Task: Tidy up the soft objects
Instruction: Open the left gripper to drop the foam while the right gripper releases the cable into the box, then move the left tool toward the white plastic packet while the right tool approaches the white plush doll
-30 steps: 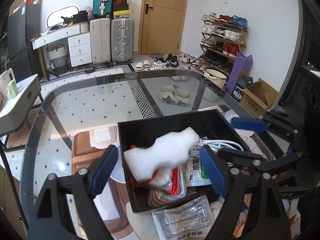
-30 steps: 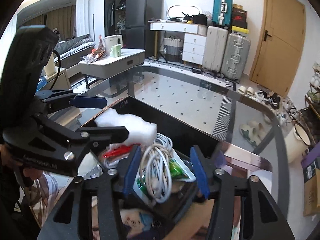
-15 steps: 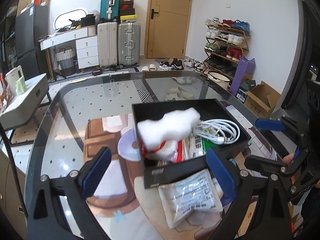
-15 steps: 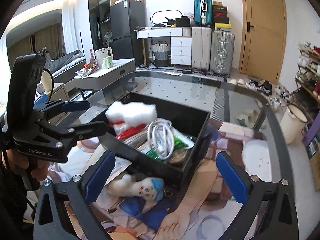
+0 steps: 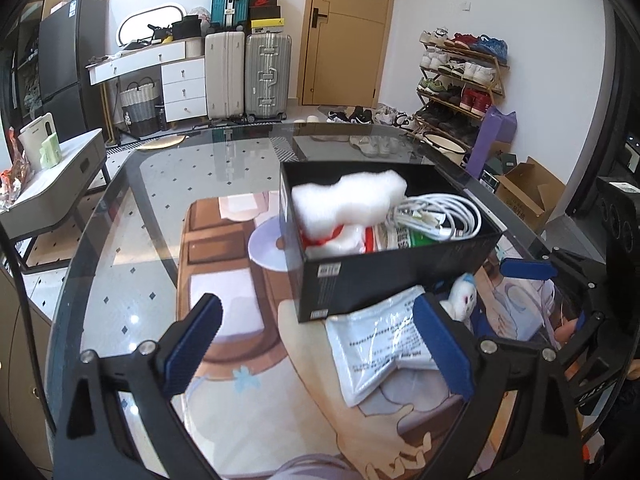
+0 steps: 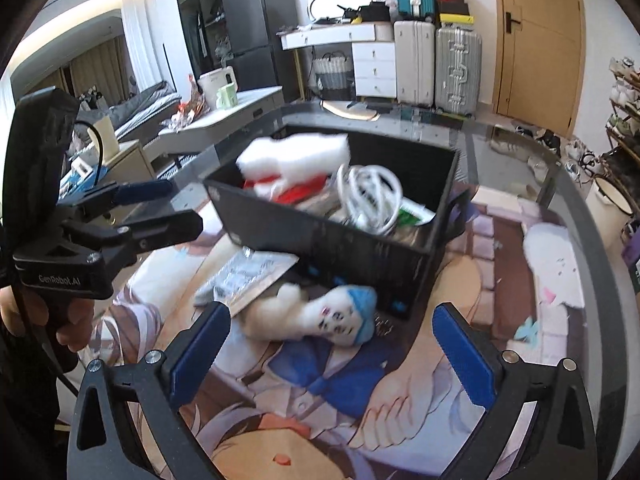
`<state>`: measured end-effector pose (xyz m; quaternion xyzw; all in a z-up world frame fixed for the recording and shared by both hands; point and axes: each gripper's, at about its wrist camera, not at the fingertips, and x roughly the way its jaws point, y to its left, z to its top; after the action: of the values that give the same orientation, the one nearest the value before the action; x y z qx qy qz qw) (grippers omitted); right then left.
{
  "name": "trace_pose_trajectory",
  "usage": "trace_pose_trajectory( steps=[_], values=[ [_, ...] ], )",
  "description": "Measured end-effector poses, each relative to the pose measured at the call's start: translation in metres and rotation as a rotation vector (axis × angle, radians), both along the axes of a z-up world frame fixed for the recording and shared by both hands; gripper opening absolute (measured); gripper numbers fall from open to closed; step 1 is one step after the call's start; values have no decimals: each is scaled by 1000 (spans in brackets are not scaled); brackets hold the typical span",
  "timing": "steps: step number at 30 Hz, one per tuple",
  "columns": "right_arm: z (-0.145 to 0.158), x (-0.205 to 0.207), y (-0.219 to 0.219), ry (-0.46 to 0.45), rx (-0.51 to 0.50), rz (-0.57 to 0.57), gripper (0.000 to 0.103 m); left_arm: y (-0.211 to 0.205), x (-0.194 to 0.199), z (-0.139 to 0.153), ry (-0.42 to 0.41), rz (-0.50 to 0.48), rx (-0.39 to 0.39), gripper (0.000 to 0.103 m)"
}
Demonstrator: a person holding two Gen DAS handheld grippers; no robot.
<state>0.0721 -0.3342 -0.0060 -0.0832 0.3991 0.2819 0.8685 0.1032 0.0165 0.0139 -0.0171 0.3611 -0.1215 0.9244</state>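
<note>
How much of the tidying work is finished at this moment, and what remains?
Done: the black rectangular box already holds a white foam piece and a coiled white cable. In hand: nothing; left tongs and right tongs are open. Left: the small white plush toy and flat plastic packet lie outside.

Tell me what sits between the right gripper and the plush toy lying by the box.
Nothing visible. The right gripper is open, and the plush toy lies on the mat just ahead of its fingers, against the near wall of the black box. A plastic packet lies to the toy's left, off that path.
</note>
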Motion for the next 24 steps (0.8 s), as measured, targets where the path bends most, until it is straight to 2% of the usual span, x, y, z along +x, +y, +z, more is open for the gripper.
trace_pose_trajectory(
  steps=[11,24],
  values=[
    [-20,-4,19,51,-33,20,103,1,-11,-14,37,-10,0,97],
    [-28,10,42,60,-109,11,103,5,-8,-20,62,4,0,97]
  ],
)
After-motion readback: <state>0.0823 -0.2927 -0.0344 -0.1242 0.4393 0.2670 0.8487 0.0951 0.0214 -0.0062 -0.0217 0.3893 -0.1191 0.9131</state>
